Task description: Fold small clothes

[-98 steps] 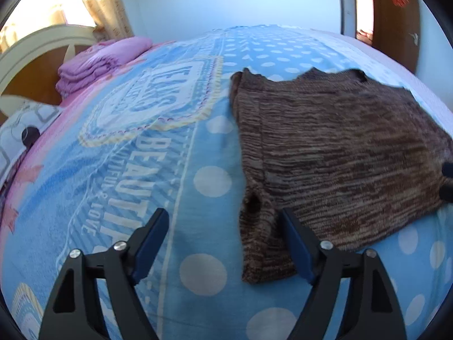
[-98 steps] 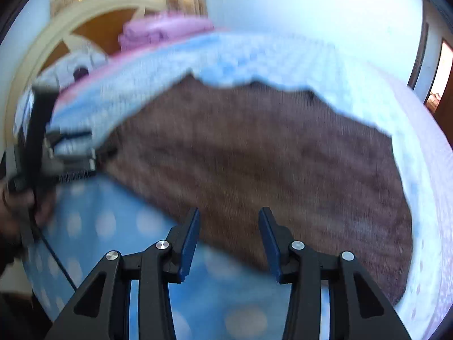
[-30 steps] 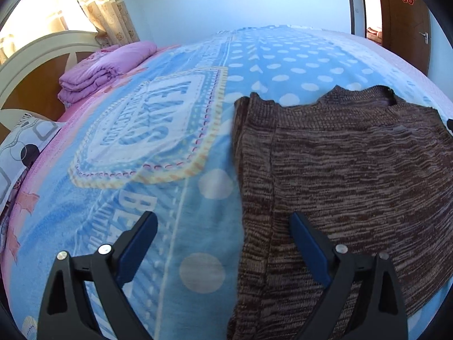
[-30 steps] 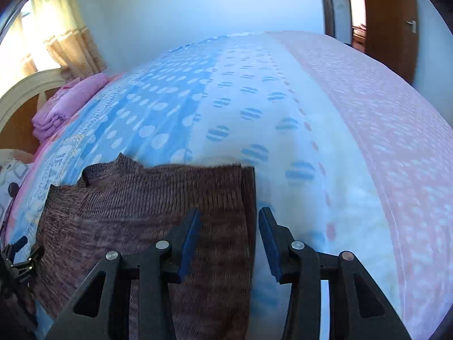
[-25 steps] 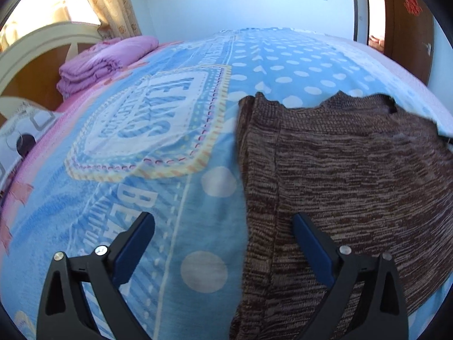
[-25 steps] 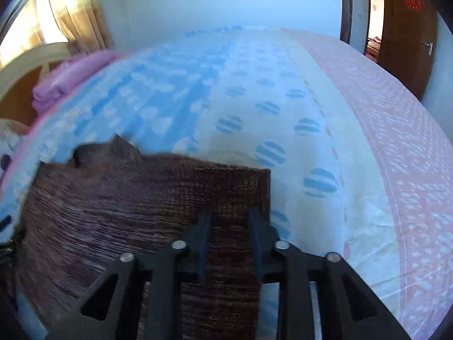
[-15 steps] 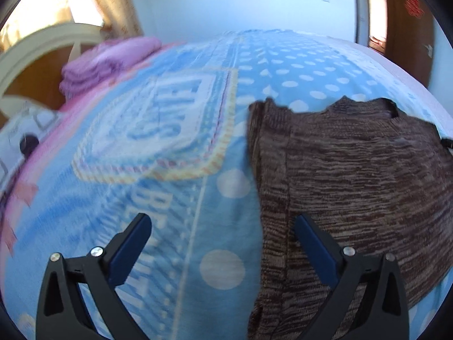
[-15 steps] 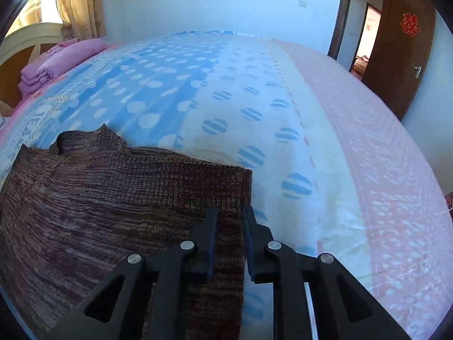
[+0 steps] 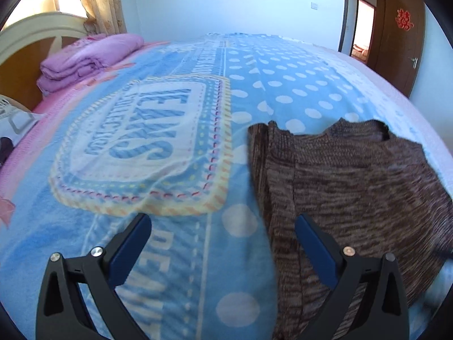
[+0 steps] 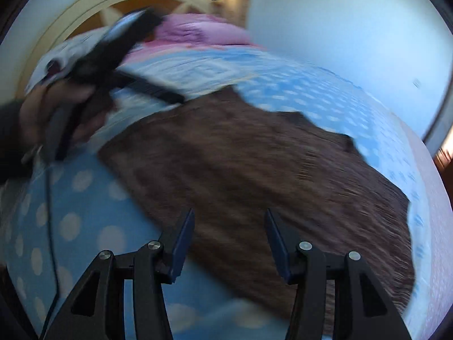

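A brown knitted sweater (image 9: 348, 187) lies flat on the blue polka-dot bedspread (image 9: 158, 147), neckline away from me. My left gripper (image 9: 223, 243) is open and empty, above the sweater's left edge; its right finger is over the knit. In the blurred right wrist view the sweater (image 10: 254, 170) spreads across the middle. My right gripper (image 10: 229, 240) is open and empty, above the sweater's near edge. The left gripper in a hand (image 10: 85, 79) shows at the upper left.
Folded pink bedding (image 9: 87, 59) lies at the headboard (image 9: 31, 36), far left. A patterned pillow (image 9: 14, 119) is at the left edge. A brown door (image 9: 402, 39) and doorway stand at the far right. A cable (image 10: 51, 212) hangs from the left gripper.
My right gripper, shut on the sweater's right edge half a second ago, has let go, opened, and swung to face the headboard. My left gripper stays open, shifted slightly.
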Tool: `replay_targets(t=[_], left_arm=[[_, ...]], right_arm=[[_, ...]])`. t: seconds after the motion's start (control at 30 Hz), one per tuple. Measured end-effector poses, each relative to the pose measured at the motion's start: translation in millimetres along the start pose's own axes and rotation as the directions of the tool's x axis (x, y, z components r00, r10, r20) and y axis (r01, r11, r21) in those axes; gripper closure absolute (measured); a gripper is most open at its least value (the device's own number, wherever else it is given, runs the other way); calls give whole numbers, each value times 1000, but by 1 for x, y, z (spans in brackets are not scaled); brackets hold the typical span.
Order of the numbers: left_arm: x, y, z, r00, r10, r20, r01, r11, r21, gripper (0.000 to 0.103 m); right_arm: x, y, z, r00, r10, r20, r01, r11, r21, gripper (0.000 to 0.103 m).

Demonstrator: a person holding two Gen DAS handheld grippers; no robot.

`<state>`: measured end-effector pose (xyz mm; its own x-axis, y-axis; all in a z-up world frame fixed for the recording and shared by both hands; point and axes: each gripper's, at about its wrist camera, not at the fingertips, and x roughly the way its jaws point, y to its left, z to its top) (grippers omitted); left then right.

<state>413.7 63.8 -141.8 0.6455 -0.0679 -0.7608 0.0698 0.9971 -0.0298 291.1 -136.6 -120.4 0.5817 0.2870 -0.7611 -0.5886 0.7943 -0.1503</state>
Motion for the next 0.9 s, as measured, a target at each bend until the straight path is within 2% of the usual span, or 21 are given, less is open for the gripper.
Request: replay_targets(t=[0.2, 0.4, 0.63, 0.9], left_arm=[[14, -12, 13, 1000, -15, 0, 15, 998, 58, 0], [30, -22, 24, 999, -41, -23, 42, 996, 72, 0], [48, -23, 35, 998, -46, -37, 48, 997, 62, 13], [60, -19, 38, 996, -71, -60, 73, 997, 21, 15]], right_arm=[[19, 56, 8, 1000, -9, -21, 6, 993, -115, 51], [29, 75, 23, 1000, -18, -9, 16, 988, -152, 51], [41, 88, 40, 999, -44, 14, 46, 982, -184, 51], [48, 104, 46, 997, -75, 29, 79, 974, -211, 51]])
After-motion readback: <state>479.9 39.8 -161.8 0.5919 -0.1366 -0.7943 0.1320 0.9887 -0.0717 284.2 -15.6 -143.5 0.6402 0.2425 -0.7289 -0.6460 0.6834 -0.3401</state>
